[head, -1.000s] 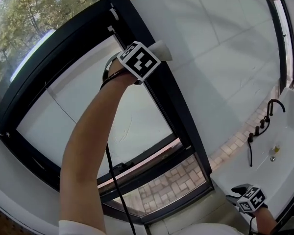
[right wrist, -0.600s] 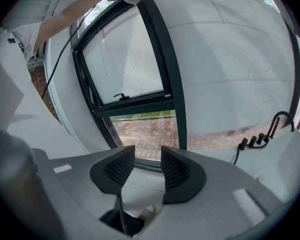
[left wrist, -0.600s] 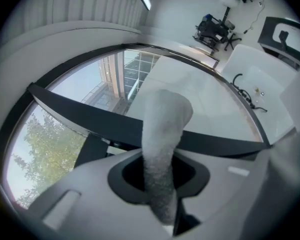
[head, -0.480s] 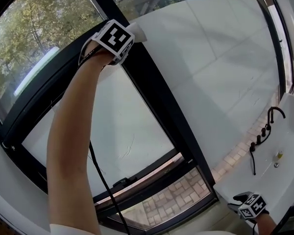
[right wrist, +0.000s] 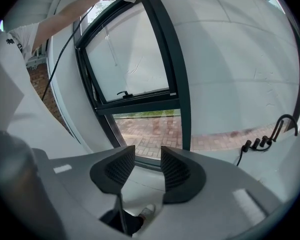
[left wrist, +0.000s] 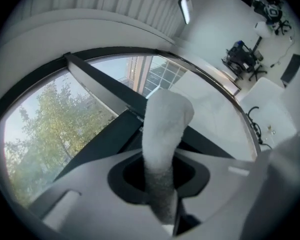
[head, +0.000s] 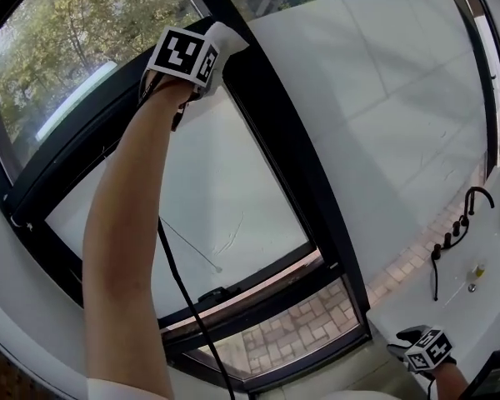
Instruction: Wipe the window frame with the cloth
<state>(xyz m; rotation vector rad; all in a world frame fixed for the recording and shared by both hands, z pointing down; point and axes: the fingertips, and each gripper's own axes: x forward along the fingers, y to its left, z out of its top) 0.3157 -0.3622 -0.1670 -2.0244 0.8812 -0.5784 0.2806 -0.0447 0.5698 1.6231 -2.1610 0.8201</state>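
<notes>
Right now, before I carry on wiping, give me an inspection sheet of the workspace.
Surface: black window frame, no dirt visible from here.
Job's things: white cloth, up against the upper part of the frame.
Clutter: nothing seen.
Grippers: left gripper shut on the cloth, raised high; right gripper low, jaws apart, nothing between them.
Cables: black cable hanging from the left gripper along the arm, across the pane.
Surroundings: trees outside, brick paving below, black tap on a white basin at the right.
</notes>
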